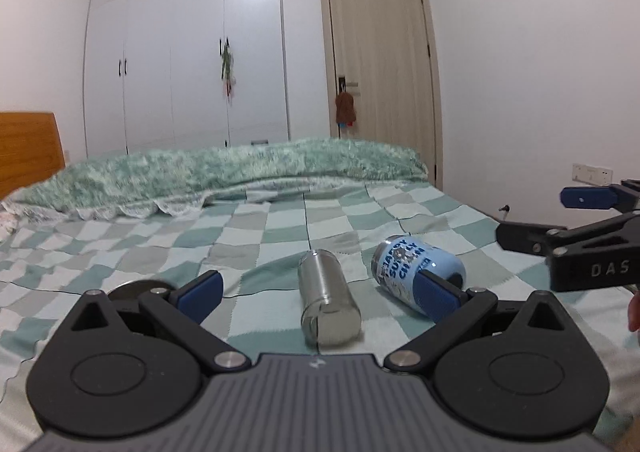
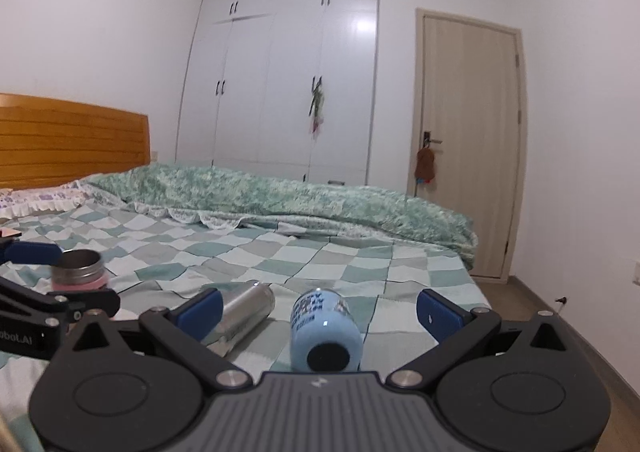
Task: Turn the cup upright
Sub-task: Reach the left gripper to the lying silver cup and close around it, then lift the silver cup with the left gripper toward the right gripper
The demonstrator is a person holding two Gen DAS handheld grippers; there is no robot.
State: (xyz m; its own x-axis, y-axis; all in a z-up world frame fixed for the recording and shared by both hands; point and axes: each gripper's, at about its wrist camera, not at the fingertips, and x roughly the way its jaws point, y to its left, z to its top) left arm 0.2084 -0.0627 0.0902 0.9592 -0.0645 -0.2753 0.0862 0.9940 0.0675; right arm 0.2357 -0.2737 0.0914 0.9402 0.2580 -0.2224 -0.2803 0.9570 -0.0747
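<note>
A steel cup (image 1: pixel 328 302) lies on its side on the checked bedspread (image 1: pixel 248 236), between the open fingers of my left gripper (image 1: pixel 318 294). A light blue printed cup (image 1: pixel 416 272) lies on its side to its right. In the right wrist view the blue cup (image 2: pixel 324 336) lies between the open fingers of my right gripper (image 2: pixel 320 310), its base toward the camera, and the steel cup (image 2: pixel 246 316) lies to its left. My right gripper also shows at the right edge of the left wrist view (image 1: pixel 532 217). Both grippers are empty.
A steel and pink cup (image 2: pixel 80 268) stands upright at the left, by my left gripper's fingers (image 2: pixel 32 252). A rolled green quilt (image 1: pixel 240 175) lies across the far side of the bed. A wooden headboard (image 2: pixel 72 139), white wardrobe (image 2: pixel 288 91) and door (image 2: pixel 468 139) stand behind.
</note>
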